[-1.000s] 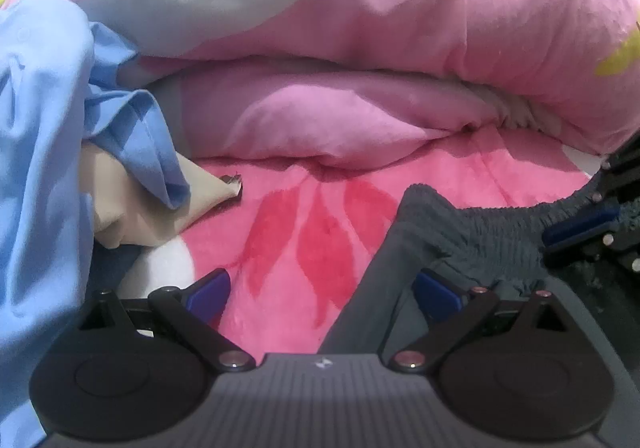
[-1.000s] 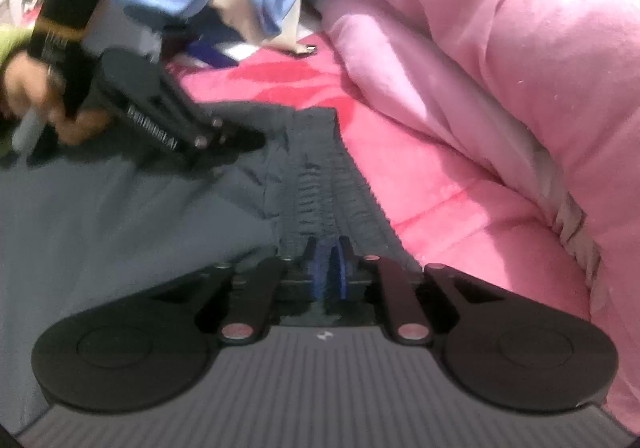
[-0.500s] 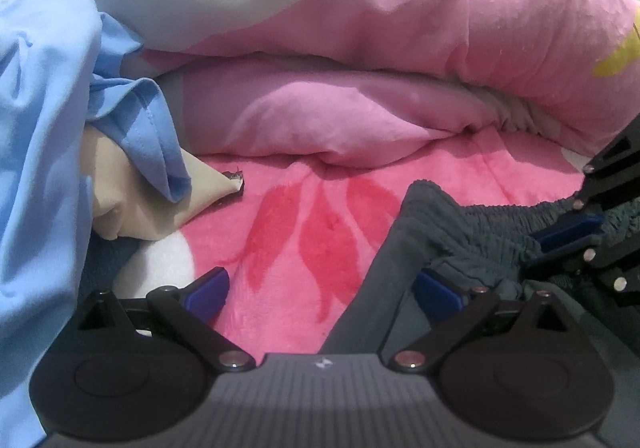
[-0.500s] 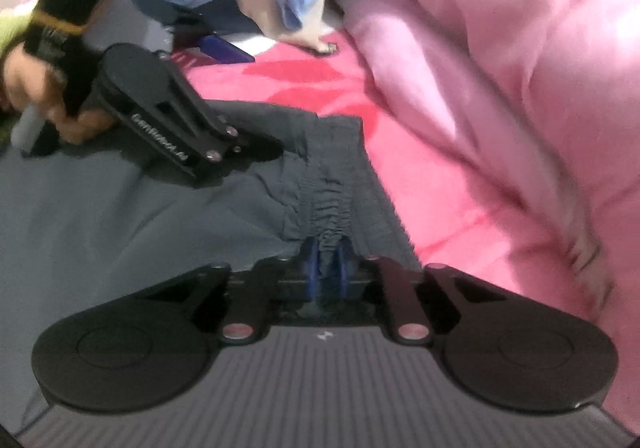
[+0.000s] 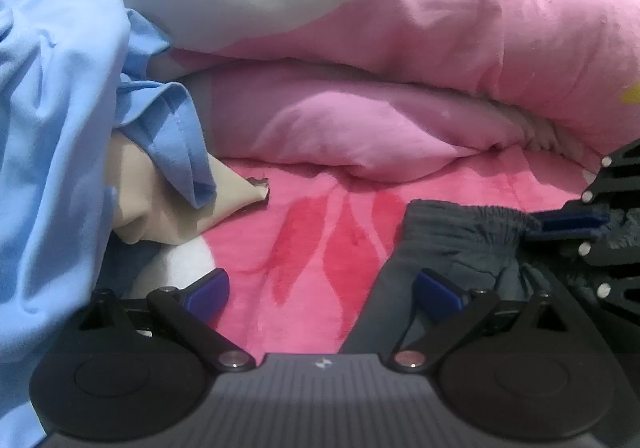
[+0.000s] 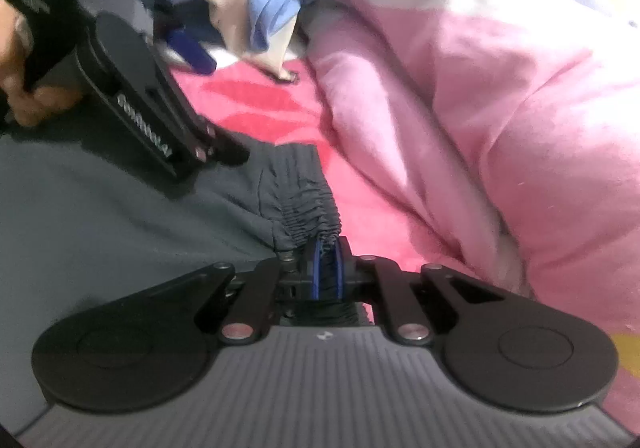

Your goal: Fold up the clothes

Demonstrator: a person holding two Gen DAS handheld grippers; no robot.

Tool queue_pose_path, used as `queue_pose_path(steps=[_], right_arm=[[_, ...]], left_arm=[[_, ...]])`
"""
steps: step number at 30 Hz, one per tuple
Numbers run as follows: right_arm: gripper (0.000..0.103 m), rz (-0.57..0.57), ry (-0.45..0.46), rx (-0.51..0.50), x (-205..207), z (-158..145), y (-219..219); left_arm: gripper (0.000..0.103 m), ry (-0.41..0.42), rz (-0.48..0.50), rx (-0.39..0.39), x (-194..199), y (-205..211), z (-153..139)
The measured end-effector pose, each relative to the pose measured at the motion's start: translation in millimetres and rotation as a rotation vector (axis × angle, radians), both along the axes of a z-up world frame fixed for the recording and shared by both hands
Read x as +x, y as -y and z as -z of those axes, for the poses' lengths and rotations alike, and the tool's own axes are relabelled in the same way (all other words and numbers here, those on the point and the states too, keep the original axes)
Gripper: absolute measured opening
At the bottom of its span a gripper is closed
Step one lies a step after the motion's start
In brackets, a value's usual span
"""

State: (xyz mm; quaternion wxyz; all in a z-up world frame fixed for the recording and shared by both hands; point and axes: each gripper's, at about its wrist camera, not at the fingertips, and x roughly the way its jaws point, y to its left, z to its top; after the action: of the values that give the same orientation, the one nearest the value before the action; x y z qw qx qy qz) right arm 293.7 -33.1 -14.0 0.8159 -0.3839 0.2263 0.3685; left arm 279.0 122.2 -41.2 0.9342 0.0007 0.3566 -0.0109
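Note:
Dark grey shorts (image 6: pixel 100 224) with a gathered elastic waistband (image 6: pixel 298 183) lie on a pink bed sheet (image 5: pixel 316 240). My right gripper (image 6: pixel 326 272) is shut on the waistband, bunched between its blue pads. In the left wrist view the same shorts (image 5: pixel 452 244) sit at lower right, with the right gripper's black frame at the right edge. My left gripper (image 5: pixel 320 290) is open above the sheet; its right finger (image 5: pixel 438 292) rests over the shorts' edge and its left finger (image 5: pixel 208 290) is over the sheet. A hand (image 6: pixel 24 83) holds the left gripper's handle.
A big pink and white duvet (image 5: pixel 400 47) is heaped across the back. A light blue garment (image 5: pixel 60 127) and a beige one (image 5: pixel 160 203) are piled at the left. The duvet (image 6: pixel 500 107) also fills the right side of the right wrist view.
The right gripper has pulled the waistband toward itself, bunching it more tightly. The left gripper stays open and has shifted slightly toward the blue pile.

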Motion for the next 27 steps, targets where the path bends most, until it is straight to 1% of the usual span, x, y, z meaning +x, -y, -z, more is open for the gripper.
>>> queue_pose_path(steps=[1,3,4,6,8,10,12,14,15,17,19,20,22,23,25,27], right_arm=[[0.006,0.002,-0.002,-0.001,2.3,4.2,-0.9],[0.006,0.011,-0.016,0.014,7.3,10.2,0.3],[0.006,0.014,-0.020,0.025,8.9,11.2,1.2],[0.006,0.020,-0.033,0.049,11.6,10.8,3.5],[0.007,0.026,-0.047,0.073,14.6,10.3,6.5],[0.009,0.036,-0.064,0.106,18.7,9.3,10.5],[0.012,0.045,-0.079,0.142,22.3,7.3,15.5],[0.026,0.058,-0.097,0.185,24.3,0.7,27.1],[0.030,0.064,-0.106,0.206,25.3,-2.7,33.3],[0.045,0.078,-0.107,0.253,24.8,-12.1,48.7],[0.051,0.102,-0.076,0.315,20.6,-26.4,72.4],[0.052,0.121,-0.058,0.349,18.5,-34.3,86.9],[0.052,0.176,-0.054,0.396,22.3,-49.2,118.8],[0.052,0.201,-0.055,0.397,22.9,-52.4,133.1],[0.050,0.239,-0.063,0.377,22.8,-55.3,157.3],[0.049,0.234,-0.083,0.317,22.6,-52.2,168.9]], left_arm=[[0.100,0.001,-0.001,0.003,-0.1,-0.1,0.5],[0.096,0.020,-0.013,0.006,-3.6,0.4,-4.0],[0.096,0.042,-0.017,0.002,-5.9,1.1,-8.1],[0.096,0.091,0.005,-0.006,-8.2,6.4,-17.5],[0.097,0.092,0.051,0.038,0.1,20.9,-20.4],[0.097,0.062,0.081,0.105,12.9,38.4,-13.4],[0.097,0.034,0.093,0.172,23.7,52.8,-1.1],[0.103,0.033,0.072,0.194,26.5,57.3,7.6],[0.103,0.040,0.058,0.187,25.2,56.0,9.6],[0.103,0.031,0.049,0.145,26.2,49.4,11.6],[0.103,0.012,0.042,0.099,28.9,41.8,12.8],[0.103,0.007,0.041,0.089,29.7,40.3,13.0],[0.103,0.002,0.040,0.078,30.7,38.6,13.6],[0.103,0.004,0.040,0.080,30.6,39.0,14.2],[0.103,0.007,0.040,0.082,29.5,40.2,13.5],[0.103,0.004,0.039,0.078,30.2,39.9,13.8]])
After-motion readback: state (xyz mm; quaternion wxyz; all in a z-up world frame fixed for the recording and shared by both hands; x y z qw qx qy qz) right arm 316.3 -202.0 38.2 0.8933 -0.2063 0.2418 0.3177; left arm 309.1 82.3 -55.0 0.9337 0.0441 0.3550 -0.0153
